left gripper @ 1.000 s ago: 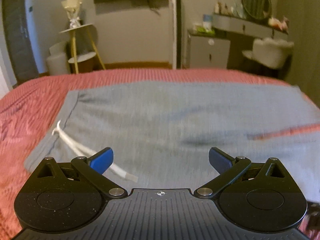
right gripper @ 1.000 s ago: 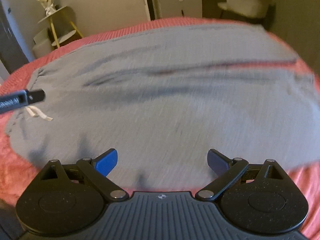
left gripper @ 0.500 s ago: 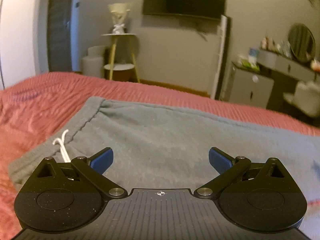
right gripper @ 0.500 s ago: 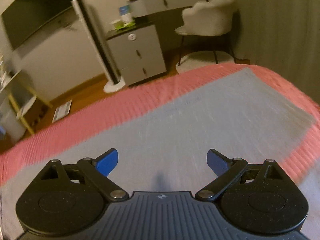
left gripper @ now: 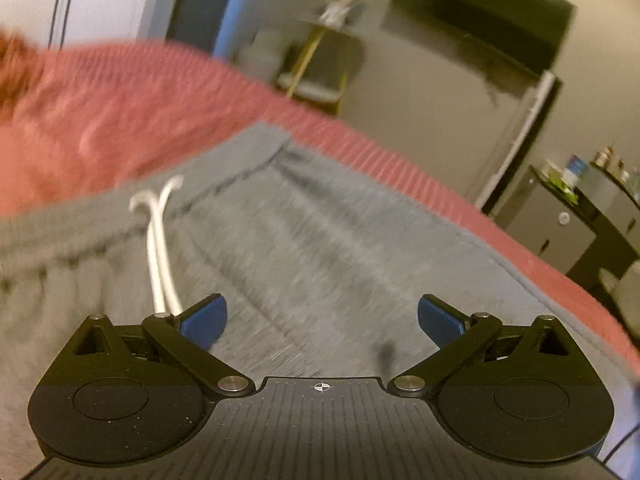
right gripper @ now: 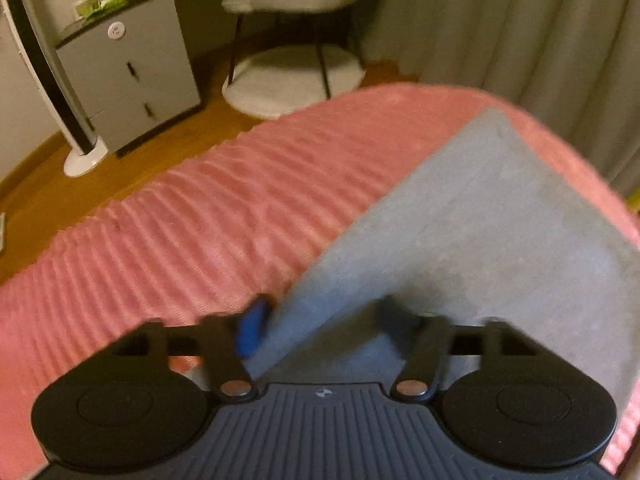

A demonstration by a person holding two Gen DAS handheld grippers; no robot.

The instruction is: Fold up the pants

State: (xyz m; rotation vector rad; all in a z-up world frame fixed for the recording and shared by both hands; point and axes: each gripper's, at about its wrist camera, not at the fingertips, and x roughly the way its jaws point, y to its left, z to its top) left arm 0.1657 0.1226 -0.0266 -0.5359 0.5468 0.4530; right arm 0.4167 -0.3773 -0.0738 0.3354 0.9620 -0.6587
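The grey pants (left gripper: 328,248) lie spread flat on the pink ribbed bedspread (left gripper: 120,120). A second ago the left gripper (left gripper: 322,318) looked across the whole waist area from farther off; now it is low over the waistband end, tilted, with the white drawstring (left gripper: 160,240) running just ahead of its left finger. Its blue pads stand wide apart as before, nothing between them, cloth only beneath.

The right gripper (right gripper: 320,320) has changed more. Earlier it hung over the middle of the pants with fingers spread; now it sits at the hem end of a leg (right gripper: 480,240), whose corner points away from it toward the bed's far edge. Its jaws are closing, the blue pad (right gripper: 254,330) drawn in against the fabric's left edge, the cloth between the fingers. Blur hides whether both pads already press on it
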